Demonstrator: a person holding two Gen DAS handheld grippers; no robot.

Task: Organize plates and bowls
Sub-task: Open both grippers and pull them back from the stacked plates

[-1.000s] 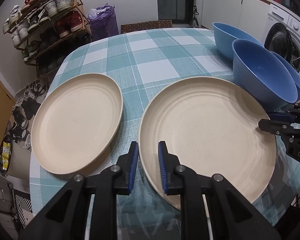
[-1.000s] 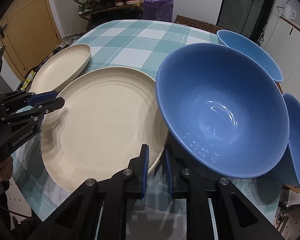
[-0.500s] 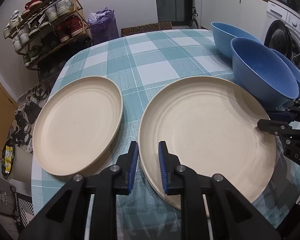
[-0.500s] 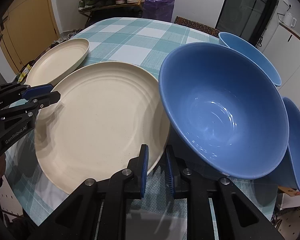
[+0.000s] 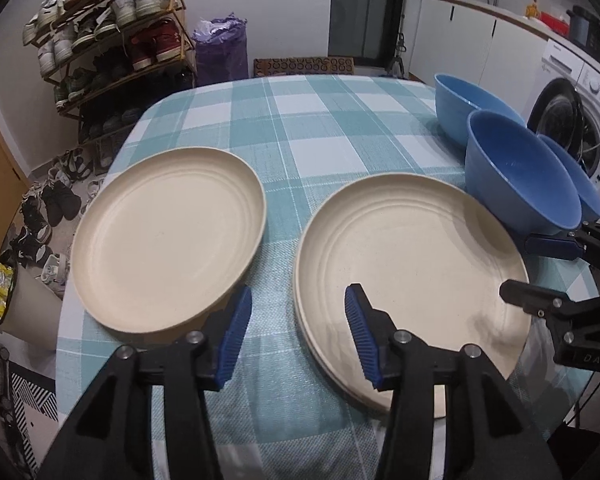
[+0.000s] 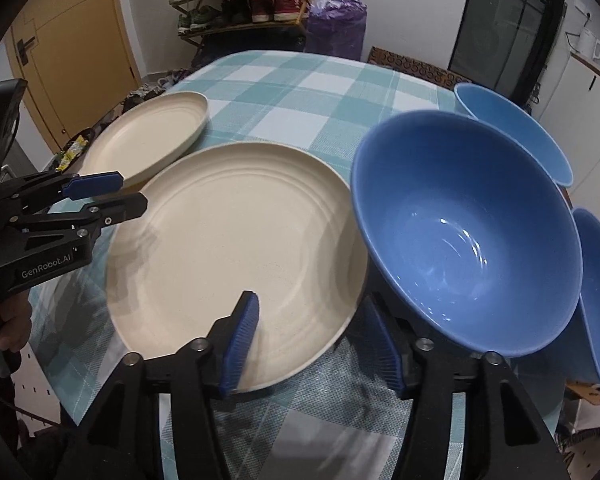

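2 cream plates point(image 5: 168, 236), 3 bowls point(image 6: 468, 232)

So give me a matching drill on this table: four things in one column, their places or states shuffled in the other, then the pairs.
1. left claw
2. single cream plate
3. stacked cream plates
4. nearest blue bowl

A. alone on the cloth's left side
B. beside the stack, empty
C. open, jaws just widened, holding nothing
D. between the claws

Pairs: 1-C, 2-A, 3-D, 4-B
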